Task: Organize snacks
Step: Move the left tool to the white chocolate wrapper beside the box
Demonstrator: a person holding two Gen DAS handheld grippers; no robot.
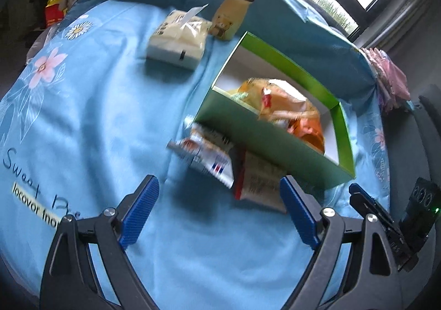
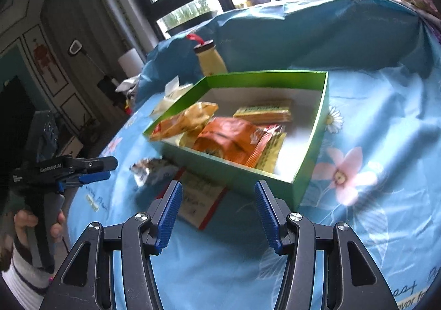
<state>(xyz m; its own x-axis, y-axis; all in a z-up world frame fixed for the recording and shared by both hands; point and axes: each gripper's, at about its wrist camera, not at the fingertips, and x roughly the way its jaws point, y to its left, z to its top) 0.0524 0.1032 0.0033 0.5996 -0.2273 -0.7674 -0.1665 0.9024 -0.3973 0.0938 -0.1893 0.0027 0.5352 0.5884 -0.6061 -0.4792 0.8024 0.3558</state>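
I see the blue flowered cloth under everything. The green box sits on it with several snack packets inside. Two more packets, a silver one and a red-edged one, lie just beside its near wall. My left gripper and right gripper are both apart, holding nothing.

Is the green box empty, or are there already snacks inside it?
Not empty. The green box has no lid on and holds several packets, among them an orange packet; part of its white floor shows bare.
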